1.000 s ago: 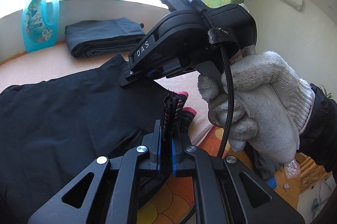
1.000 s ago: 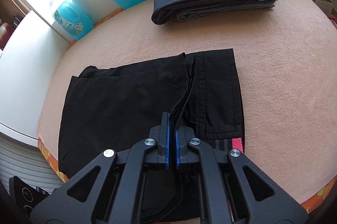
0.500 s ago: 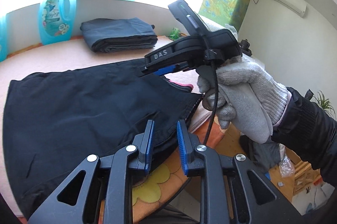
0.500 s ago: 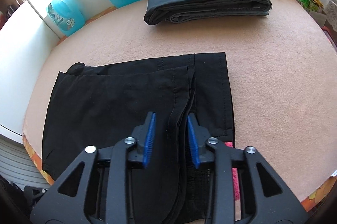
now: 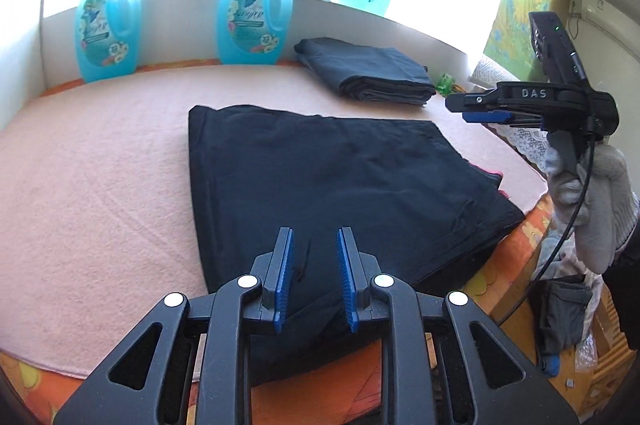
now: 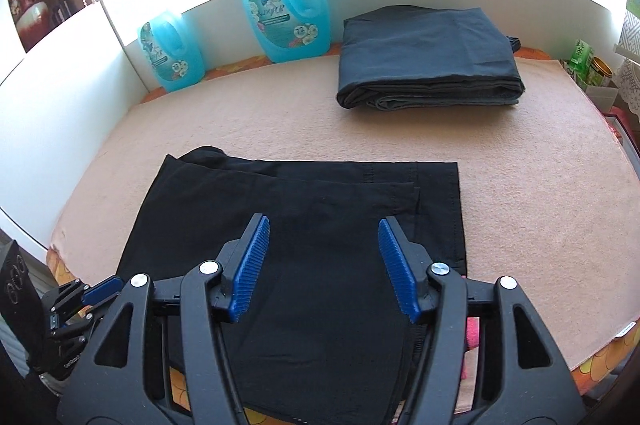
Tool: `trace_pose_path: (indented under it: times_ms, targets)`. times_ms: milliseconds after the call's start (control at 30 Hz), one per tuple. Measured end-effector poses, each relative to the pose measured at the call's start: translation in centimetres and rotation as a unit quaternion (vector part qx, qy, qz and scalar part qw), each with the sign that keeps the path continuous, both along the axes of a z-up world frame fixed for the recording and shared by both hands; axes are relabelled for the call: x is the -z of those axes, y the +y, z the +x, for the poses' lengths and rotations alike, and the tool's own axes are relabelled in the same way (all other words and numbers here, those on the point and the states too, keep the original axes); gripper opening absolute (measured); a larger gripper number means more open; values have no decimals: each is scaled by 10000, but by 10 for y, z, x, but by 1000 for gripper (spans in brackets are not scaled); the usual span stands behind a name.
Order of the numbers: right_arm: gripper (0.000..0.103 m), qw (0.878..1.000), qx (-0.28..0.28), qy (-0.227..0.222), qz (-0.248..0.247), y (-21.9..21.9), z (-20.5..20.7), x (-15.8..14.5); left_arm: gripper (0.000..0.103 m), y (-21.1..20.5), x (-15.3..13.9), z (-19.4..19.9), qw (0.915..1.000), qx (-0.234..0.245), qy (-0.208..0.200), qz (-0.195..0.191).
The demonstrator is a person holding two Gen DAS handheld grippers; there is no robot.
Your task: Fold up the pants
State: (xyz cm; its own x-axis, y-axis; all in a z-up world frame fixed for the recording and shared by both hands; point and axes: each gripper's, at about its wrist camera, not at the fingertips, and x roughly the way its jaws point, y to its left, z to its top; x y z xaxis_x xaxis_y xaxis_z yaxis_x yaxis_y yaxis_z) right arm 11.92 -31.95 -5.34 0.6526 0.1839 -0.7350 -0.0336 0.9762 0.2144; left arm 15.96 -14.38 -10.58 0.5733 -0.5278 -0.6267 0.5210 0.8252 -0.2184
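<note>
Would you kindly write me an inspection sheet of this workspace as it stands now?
Surface: pink blanket over an orange floral cloth, pants' near edge overhanging.
Job's things: black pants lying folded flat; grey folded pants behind them.
Clutter: two blue detergent jugs by the wall; green carton and tin at the right.
Grippers: left gripper open, empty; right gripper open wide, empty.
Cables: black cable hanging from the right gripper.
Surroundings: bright window, pouches on the sill, painting at the right.

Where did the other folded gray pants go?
In the right wrist view, the folded gray pants lie at the back right of the pink towel, beside the big blue bottle.
</note>
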Motion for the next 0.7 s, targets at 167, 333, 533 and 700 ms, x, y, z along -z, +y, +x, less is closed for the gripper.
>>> trace_pose_path:
  times_ms: [167, 333, 533, 700]
  targets:
    - [60, 9981, -608, 42, 15, 50, 16, 0, 20, 12, 16, -3, 9997, -113, 175, 97]
    - [60, 9922, -1211, 247, 188, 107, 42, 9, 20, 20, 21, -4, 9996, -186, 223, -55]
    - [60, 9832, -1635, 772, 246, 172, 84, 26, 20, 25, 22, -6, 9993, -219, 227, -215]
    - [60, 9765, -1692, 1337, -45, 211, 116, 47, 20, 30, 24, -7, 9989, -224, 219, -344]
